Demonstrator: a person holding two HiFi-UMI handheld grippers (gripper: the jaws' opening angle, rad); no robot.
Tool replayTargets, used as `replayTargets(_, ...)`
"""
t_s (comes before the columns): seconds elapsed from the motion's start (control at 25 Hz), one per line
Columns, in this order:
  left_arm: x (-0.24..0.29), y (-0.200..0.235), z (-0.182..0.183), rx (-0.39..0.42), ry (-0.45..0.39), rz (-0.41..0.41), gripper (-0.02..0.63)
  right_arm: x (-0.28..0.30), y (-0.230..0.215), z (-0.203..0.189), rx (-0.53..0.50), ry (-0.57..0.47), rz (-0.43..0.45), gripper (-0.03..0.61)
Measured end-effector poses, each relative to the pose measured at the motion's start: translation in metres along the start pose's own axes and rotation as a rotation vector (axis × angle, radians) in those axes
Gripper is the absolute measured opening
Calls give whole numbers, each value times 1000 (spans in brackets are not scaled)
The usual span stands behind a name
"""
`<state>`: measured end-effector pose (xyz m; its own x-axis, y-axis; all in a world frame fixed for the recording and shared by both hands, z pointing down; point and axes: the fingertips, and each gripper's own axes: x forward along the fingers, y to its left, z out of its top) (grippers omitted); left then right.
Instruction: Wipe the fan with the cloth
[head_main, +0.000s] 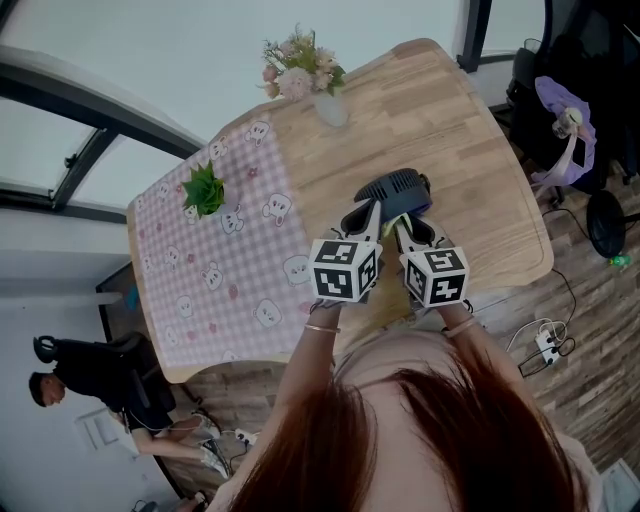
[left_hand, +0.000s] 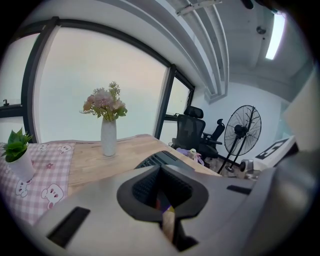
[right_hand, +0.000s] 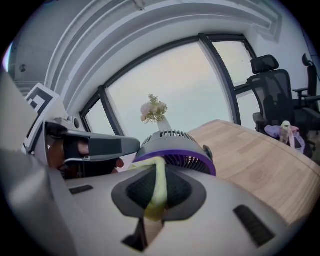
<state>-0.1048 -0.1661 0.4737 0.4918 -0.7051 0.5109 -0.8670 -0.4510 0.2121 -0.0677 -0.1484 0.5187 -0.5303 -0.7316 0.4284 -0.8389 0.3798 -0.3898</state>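
Note:
A small dark fan (head_main: 400, 188) with a purple ring stands on the wooden table (head_main: 480, 150). My right gripper (head_main: 410, 228) is shut on a yellow-green cloth (head_main: 392, 228), which lies against the fan's near side. In the right gripper view the cloth (right_hand: 159, 187) runs up between the jaws of the right gripper (right_hand: 156, 180) onto the purple rim of the fan (right_hand: 175, 147). My left gripper (head_main: 365, 212) is shut, its tips at the fan's left edge. The left gripper (left_hand: 161, 172) has the fan's grille (left_hand: 155, 160) just beyond it. I cannot tell whether it pinches the fan.
A white vase of flowers (head_main: 325, 100) stands at the table's far edge. A potted plant (head_main: 204, 190) sits on the pink checked cloth (head_main: 210, 290) at the left. A person (head_main: 100, 385) sits on the floor at lower left. An office chair (left_hand: 192, 127) and a floor fan (left_hand: 242, 132) stand beyond the table.

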Motion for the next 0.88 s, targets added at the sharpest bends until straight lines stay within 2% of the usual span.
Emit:
replayTargets(0.4,0,0,-1,2,-5,10,11,-2,-15,2,74,-9,-13,28)
replayTargets(0.88,2,0,0,-4,-10,3,12,0,-37,3,144,-12,-78,28)
